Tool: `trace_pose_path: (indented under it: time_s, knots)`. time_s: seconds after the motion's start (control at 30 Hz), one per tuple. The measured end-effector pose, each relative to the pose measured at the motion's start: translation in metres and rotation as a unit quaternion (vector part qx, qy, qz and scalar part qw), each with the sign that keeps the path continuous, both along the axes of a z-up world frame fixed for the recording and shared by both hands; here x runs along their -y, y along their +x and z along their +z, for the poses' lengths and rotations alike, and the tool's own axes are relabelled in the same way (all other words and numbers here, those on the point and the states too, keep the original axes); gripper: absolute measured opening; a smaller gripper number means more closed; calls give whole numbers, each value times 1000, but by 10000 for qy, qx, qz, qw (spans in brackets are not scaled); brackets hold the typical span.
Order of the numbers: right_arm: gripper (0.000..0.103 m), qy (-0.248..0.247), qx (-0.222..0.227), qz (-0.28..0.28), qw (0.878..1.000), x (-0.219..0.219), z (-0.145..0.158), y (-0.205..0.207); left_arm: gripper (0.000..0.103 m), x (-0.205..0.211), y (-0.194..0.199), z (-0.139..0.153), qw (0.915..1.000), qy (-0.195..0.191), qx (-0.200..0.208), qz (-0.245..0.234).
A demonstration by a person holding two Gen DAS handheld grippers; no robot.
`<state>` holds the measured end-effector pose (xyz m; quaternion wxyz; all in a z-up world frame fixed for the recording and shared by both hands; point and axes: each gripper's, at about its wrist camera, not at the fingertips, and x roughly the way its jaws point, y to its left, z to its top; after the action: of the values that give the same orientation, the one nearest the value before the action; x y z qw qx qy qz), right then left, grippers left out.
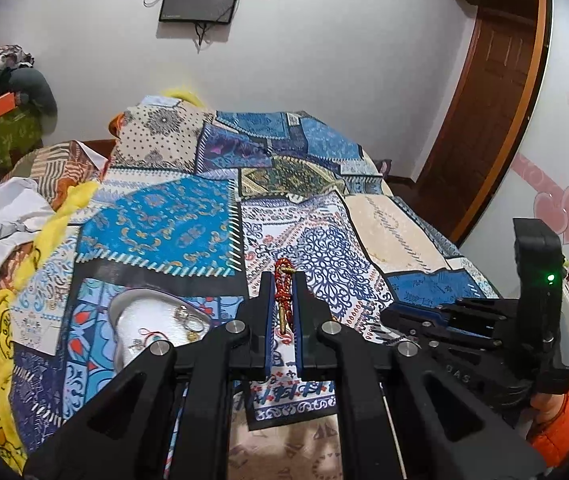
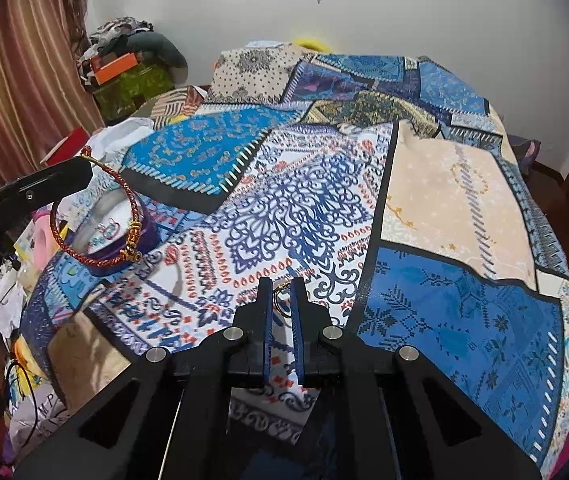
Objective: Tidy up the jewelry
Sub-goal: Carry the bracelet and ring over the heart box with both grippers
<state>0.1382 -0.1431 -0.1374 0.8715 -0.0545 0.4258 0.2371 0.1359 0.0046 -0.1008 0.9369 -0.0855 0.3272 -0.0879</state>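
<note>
The left tool (image 1: 283, 304) is closed narrowly on a red-and-gold braided cord bracelet (image 1: 282, 280), which the right wrist view shows dangling as a loop (image 2: 96, 220) above a round white jewelry dish with a silvery rim (image 1: 124, 300). The dish sits on the patchwork bedspread (image 1: 172, 232) at the near left and already holds several small pieces, too small to identify. The right tool (image 2: 282, 304) pinches a thin gold ring (image 2: 280, 292), low over the bed. The step in hand looks like carrying pieces to the dish. Next, the left tool should probably lower the bracelet into the dish before parting, keeping the loop inside the rim.
</note>
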Motion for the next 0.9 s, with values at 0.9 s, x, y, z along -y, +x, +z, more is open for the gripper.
trace_pose_path:
  time_s: [0.9]
  knots:
    - [8, 621, 967, 691, 9910, -97, 70, -22, 6, -102, -40, 28, 9941, 268, 390, 975]
